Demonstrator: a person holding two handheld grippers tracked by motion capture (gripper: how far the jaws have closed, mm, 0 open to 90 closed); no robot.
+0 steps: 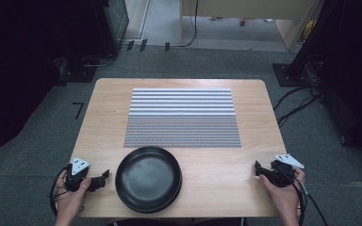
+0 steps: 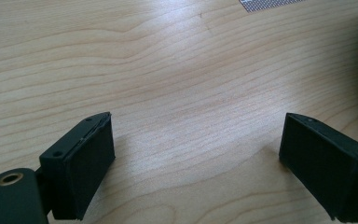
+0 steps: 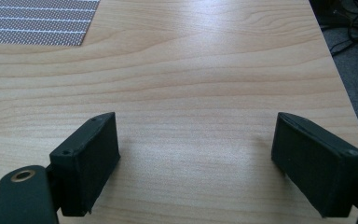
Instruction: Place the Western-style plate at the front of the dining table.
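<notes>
We see a light wooden bench [image 1: 250, 165] with rounded corners standing on grey carpet. A grey striped placemat [image 1: 182, 117] lies flat across its middle toward the far side. A black bowl [image 1: 148, 179] sits near the front edge, left of centre, just touching the placemat's near edge.

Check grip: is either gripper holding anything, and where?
Nothing held. Left gripper and right gripper are open over bare table, apart from the black plate.

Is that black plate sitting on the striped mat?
No, in the high view the black plate rests on bare wood of the table, just nearer the person than the striped mat.
</notes>
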